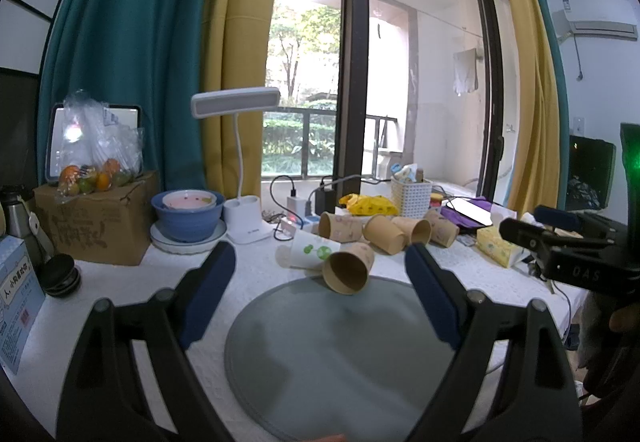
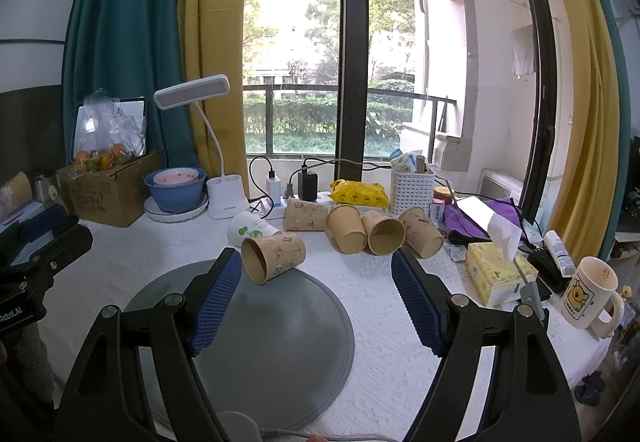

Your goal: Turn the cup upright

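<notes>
Left tool (image 1: 320, 266) hanging wide open, holding nothing, right tool (image 2: 316, 268) hanging wide open beside it, holding nothing

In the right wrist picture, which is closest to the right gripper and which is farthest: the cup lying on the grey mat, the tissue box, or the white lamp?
Measured from the right gripper:
1. The brown paper cup lying on its side at the far edge of the grey mat, just left of center.
2. The yellow tissue box, off to the right.
3. The white desk lamp, at the back left by the window.

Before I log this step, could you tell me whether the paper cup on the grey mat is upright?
No, the paper cup lies on its side, its open mouth showing.
</notes>
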Demonstrator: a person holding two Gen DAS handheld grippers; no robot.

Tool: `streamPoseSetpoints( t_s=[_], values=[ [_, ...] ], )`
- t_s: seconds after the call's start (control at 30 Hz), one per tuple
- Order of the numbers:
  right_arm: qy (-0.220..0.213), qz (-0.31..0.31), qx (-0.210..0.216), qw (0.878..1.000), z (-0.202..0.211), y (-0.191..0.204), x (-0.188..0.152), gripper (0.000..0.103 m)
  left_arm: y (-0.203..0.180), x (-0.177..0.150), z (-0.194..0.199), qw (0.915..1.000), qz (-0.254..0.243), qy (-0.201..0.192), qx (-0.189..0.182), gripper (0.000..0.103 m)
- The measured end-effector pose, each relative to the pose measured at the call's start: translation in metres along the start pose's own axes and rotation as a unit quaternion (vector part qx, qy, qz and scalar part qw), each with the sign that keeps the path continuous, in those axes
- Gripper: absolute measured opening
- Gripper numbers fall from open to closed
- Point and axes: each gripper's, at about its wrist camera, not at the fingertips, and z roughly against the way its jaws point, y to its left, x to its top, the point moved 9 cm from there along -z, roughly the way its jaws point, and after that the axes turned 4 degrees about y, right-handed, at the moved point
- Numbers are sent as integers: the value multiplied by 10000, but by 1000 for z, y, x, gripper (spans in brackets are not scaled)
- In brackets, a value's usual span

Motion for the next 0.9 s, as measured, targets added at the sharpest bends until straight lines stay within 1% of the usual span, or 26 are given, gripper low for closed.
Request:
streamPoseSetpoints(
  t_s=[0.9],
  values=[
    [14,-13,8,10000,-1,1,-1,80,2,-4,0,10000,9,24,-5,88]
  ],
)
